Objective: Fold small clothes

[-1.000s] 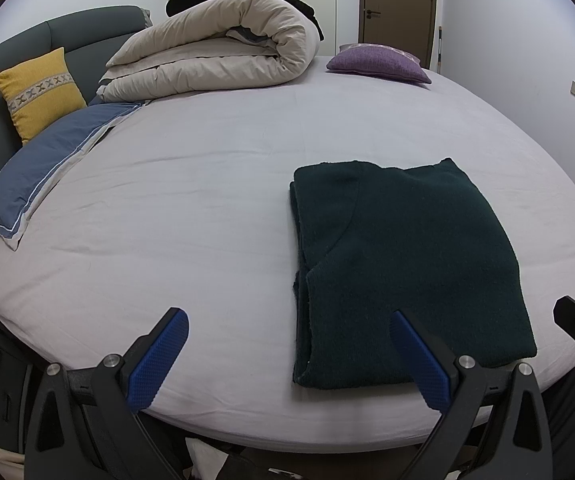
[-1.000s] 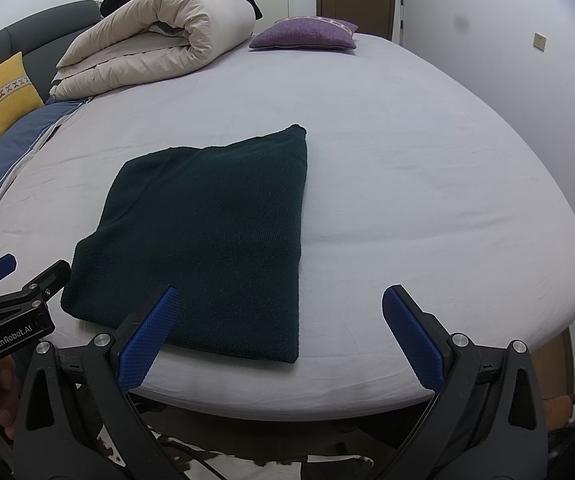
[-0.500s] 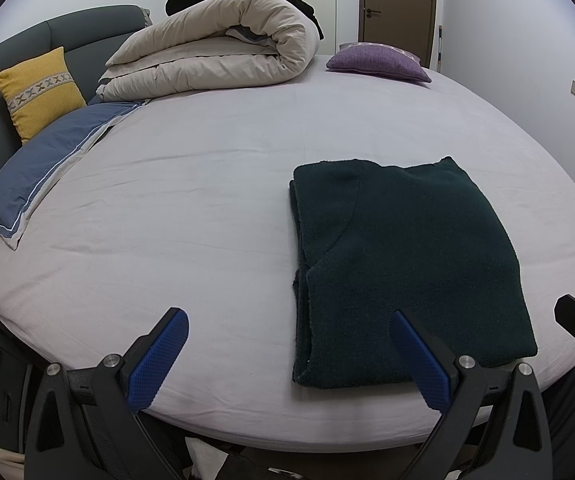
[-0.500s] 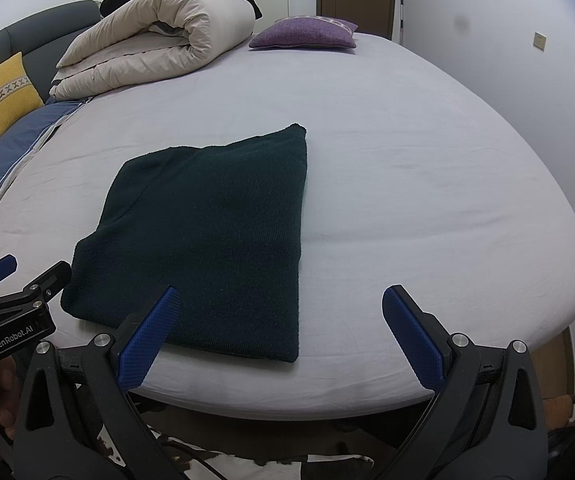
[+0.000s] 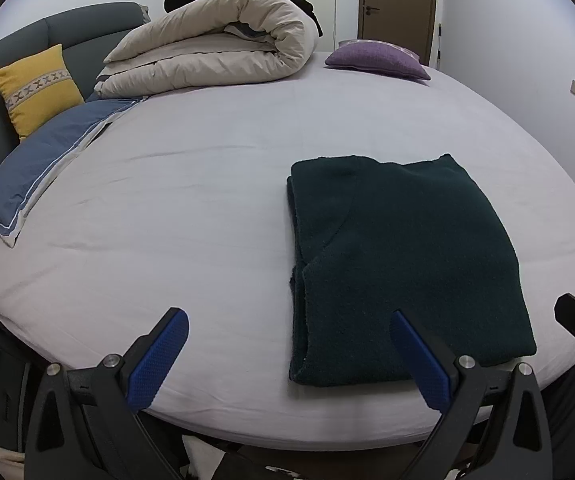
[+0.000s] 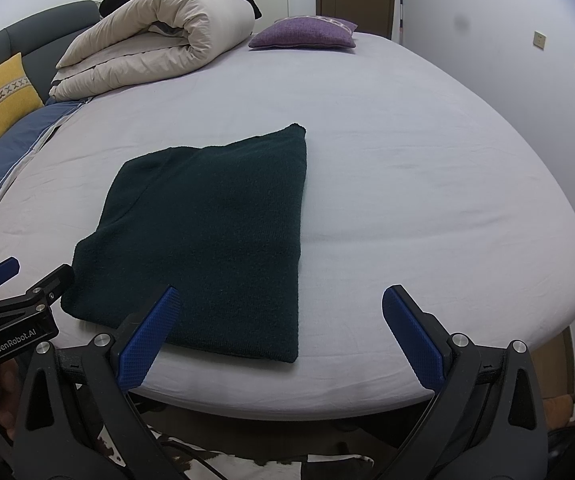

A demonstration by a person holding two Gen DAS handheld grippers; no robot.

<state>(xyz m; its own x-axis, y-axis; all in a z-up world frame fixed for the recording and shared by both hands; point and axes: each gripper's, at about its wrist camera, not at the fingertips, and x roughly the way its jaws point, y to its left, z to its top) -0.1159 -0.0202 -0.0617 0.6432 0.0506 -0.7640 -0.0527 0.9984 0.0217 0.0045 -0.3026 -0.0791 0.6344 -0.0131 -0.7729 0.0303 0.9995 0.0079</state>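
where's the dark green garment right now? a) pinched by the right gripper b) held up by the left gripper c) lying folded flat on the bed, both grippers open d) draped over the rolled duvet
c: the dark green garment lies folded flat on the bed, while the left gripper and right gripper are both open and holding nothing.

Left black two-finger gripper with blue textured pads (image 5: 287, 350): jaws spread wide, empty. Right black two-finger gripper with blue textured pads (image 6: 281, 330): jaws spread wide, empty, level beside left.
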